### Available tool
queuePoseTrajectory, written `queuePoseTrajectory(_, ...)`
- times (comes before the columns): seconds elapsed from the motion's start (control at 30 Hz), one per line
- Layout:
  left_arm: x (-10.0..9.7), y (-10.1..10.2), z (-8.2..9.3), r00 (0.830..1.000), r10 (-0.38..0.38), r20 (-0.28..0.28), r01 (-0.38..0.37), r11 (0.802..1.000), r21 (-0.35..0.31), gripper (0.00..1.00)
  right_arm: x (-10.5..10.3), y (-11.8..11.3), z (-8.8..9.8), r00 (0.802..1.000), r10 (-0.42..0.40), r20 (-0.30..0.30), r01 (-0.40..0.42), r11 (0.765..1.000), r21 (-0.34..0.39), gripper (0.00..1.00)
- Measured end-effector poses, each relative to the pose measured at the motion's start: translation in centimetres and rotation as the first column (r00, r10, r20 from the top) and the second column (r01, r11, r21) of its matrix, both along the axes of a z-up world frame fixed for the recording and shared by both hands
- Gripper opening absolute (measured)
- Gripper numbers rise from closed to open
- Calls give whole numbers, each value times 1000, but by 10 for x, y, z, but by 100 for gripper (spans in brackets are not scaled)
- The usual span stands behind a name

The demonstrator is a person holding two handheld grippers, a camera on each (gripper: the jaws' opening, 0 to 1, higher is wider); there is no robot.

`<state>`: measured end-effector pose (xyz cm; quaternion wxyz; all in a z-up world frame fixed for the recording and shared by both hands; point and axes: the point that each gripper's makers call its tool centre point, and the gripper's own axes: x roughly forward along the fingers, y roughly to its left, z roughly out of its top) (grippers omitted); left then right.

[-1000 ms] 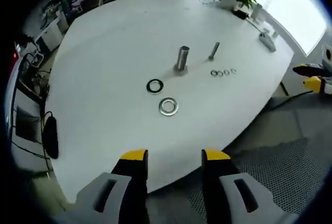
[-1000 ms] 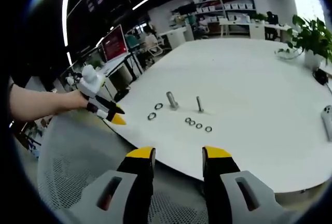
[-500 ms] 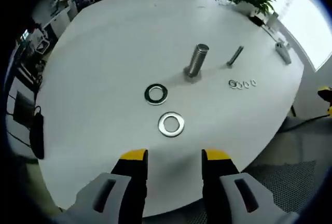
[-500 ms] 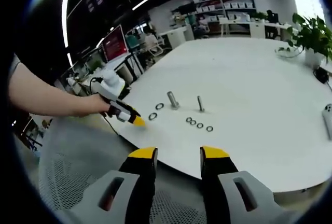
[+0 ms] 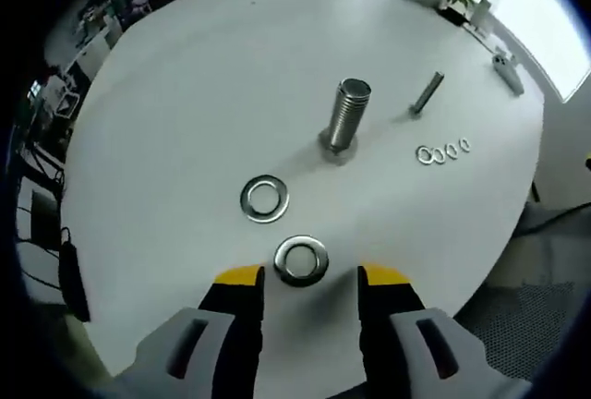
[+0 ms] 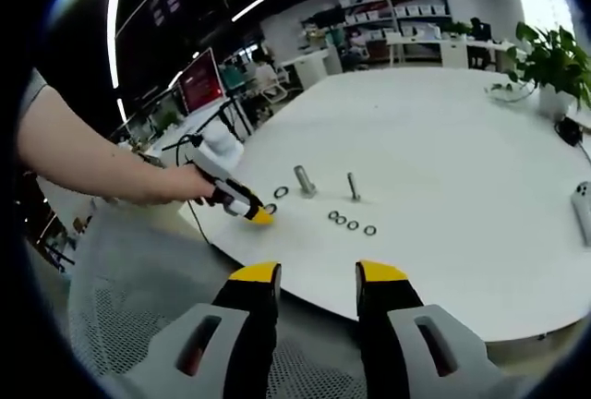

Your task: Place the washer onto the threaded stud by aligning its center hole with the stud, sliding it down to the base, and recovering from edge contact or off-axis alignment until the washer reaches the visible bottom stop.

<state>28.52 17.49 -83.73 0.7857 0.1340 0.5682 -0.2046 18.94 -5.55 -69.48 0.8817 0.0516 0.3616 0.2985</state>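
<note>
Between the left tongs [image 5: 303, 276] lies a flat shiny steel washer [image 5: 301, 259].

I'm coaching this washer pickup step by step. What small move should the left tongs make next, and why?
Probably ease the left tongs forward and down, then close on the near washer: it lies flat on the table just beyond the open tips, ungrasped, with the thick stud farther ahead.

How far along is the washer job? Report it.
Done: nothing; the large threaded stud stands bare, with both big washers flat on the white table. In hand: the open left gripper has its jaw tips either side of the nearer washer, not yet gripping. Left: grasp, lift, align, slide to the base.
</note>
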Motion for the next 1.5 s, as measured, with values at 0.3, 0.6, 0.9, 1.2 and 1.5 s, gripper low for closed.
queuePoseTrajectory(0.3, 5, 4, -1, 996, -38, -84, 43, 997, 68, 30, 1, -1, 1, 1000, -9, 2, 9, 1000, 0, 34)
queuePoseTrajectory(0.6, 6, 2, -3, 985, -101, -137, 115, 988, 100, 29, 1, -1, 0, 1000, -6, 0, 6, 1000, -5, 33)
queuePoseTrajectory(0.9, 7, 2, -2, 983, -104, -152, 122, 986, 114, 21, 1, -1, 0, 1000, -6, -3, 6, 1000, -5, 33)
queuePoseTrajectory(1.2, 8, 2, -3, 975, -89, -201, 116, 985, 125, 20, 0, -1, -1, 1000, -3, -7, 3, 1000, -9, 32)
queuePoseTrajectory(1.5, 8, 2, -3, 974, -123, -193, 148, 981, 125, 23, -1, -1, -1, 1000, 1, -7, -1, 1000, -10, 32)
